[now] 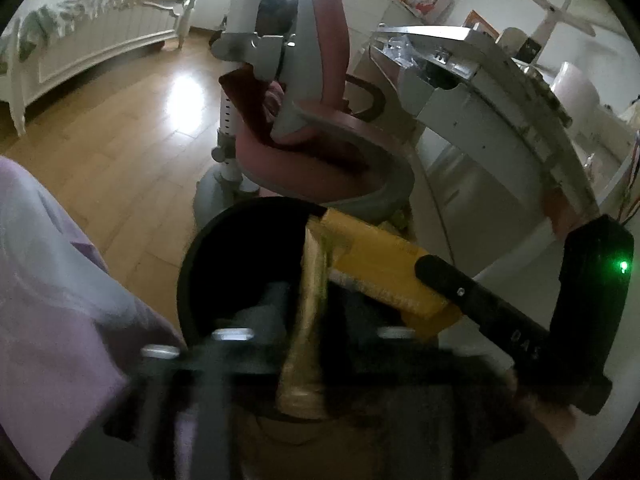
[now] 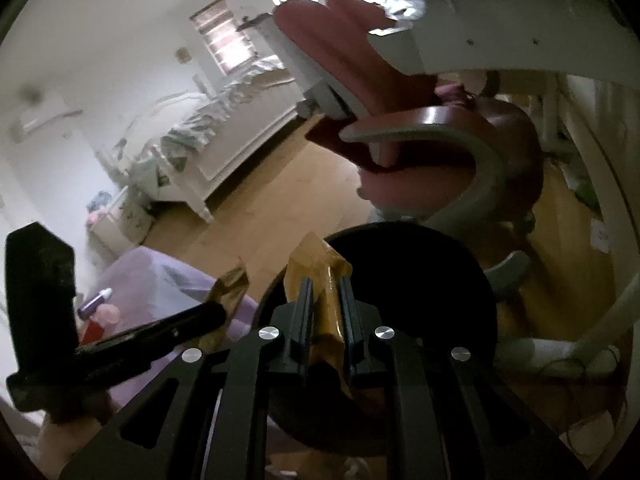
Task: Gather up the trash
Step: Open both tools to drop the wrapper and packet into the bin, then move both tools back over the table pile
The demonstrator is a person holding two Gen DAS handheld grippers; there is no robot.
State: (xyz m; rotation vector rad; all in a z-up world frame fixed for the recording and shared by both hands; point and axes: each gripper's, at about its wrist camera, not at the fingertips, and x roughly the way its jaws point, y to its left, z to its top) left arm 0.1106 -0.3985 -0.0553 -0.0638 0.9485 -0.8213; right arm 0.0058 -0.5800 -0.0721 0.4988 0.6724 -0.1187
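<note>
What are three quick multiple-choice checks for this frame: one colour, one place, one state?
1. Colour of the chair seat?
A pink
B blue
C black

2. Where is the black bin?
A on the chair seat
B just beyond and below the right gripper
C behind the chair

3. Right gripper state?
A open, empty
B shut on the bin's rim
C shut on the brown wrapper

Key: 1 A, the seat cushion is pink in both views. 2 B, the bin's dark mouth lies under the fingertips. 3 C, both fingers pinch the wrapper between them.
</note>
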